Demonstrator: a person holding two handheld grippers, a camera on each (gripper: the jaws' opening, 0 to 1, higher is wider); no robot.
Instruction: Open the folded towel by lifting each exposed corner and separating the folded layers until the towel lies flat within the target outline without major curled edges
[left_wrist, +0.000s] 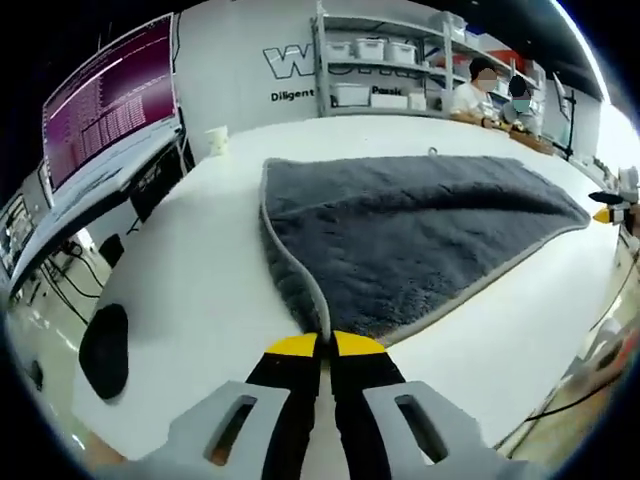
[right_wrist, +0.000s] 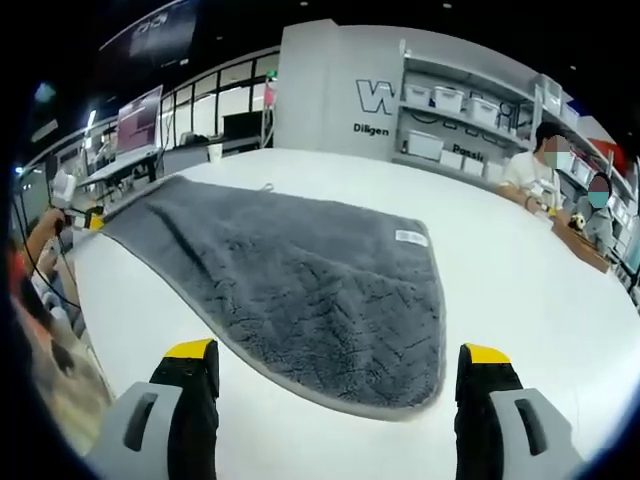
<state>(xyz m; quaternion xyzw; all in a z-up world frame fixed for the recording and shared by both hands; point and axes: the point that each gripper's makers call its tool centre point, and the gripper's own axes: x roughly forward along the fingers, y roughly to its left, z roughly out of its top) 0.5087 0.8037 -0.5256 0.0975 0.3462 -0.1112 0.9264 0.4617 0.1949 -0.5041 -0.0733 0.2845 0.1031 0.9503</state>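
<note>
Left gripper view: the grey towel (left_wrist: 420, 240) is seen spread over the white table (left_wrist: 200, 280), and the left gripper (left_wrist: 322, 345) is closed on the towel's pale hemmed corner nearest the camera, the 2 yellow-tipped jaws pressed together with the hem running up from between them. From that pinched corner the towel fans away across the table toward its far edge, and a fold or raised ridge is seen along the hem just beyond the jaws. The other gripper's yellow tip (left_wrist: 603, 213) is seen at the towel's far right point. In the right gripper view the right gripper (right_wrist: 340, 352) is held wide open, its 2 jaws well apart and nothing between them, with the rounded edge of the towel (right_wrist: 300, 280) lying just beyond them on the table (right_wrist: 520, 270); a small white label (right_wrist: 411, 237) is seen near that edge. No target outline can be made out on the table. The step in hand is judged to be the spreading of a gripped corner, the towel being largely opened already. The next move is judged to call for the pinched corner to be drawn outward and laid down so that the ridge by the hem is flattened, with the open claw available to pin or tug the rounded edge.
</note>
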